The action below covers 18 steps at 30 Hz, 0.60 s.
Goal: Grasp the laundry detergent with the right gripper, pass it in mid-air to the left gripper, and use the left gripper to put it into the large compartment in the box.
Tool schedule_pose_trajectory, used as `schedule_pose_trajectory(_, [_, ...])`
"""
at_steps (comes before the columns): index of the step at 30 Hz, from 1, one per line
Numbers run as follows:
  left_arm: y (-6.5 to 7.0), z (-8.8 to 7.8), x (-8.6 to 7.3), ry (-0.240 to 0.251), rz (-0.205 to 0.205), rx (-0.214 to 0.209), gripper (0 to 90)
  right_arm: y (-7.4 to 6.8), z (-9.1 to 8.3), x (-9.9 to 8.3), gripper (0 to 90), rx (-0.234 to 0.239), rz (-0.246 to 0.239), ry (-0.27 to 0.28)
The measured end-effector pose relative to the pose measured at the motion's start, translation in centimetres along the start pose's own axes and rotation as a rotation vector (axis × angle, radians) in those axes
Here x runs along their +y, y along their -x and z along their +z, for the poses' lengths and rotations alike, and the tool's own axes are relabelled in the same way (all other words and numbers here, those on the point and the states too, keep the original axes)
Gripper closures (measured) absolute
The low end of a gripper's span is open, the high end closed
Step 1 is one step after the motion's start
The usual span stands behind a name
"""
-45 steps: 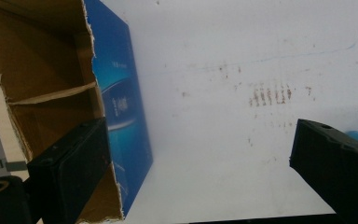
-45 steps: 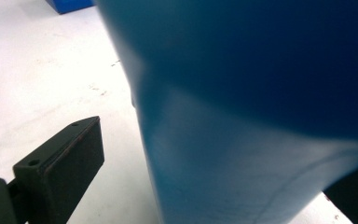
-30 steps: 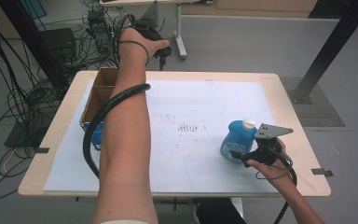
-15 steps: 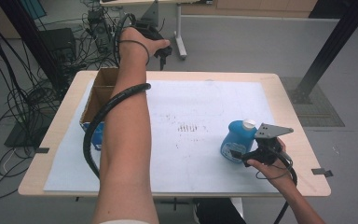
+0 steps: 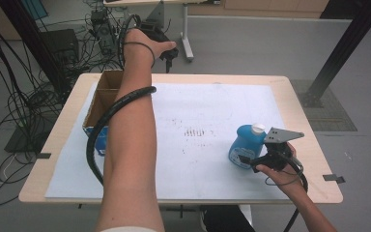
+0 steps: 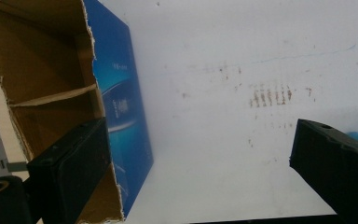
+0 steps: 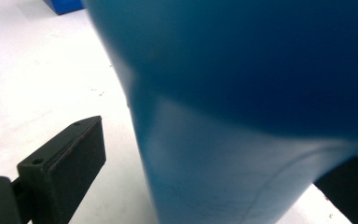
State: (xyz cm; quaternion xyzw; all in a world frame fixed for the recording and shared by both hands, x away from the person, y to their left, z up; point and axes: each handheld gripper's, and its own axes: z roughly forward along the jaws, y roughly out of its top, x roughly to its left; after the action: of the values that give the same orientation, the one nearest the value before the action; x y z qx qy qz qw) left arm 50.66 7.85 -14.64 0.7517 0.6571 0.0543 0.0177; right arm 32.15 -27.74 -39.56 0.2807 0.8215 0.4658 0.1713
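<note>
Nothing moves: left arm stays stretched past the table's far edge, left tongs released above the box; right tongs straddle the bottle, grip unclear

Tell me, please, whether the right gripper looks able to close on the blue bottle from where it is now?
Probably yes: the blue bottle already stands between the open jaws of the right gripper, with a gap at one jaw and nothing in between.

Grey floor, tangled cables
</note>
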Motion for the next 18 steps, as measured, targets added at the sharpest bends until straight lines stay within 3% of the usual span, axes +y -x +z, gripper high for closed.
schedule_pose_trajectory(18, [-0.21, 0.02, -0.16, 0.0, -0.007, 0.0, 5.6, -0.16, 0.1, 0.12, 4.6, 0.0, -0.007, 0.002])
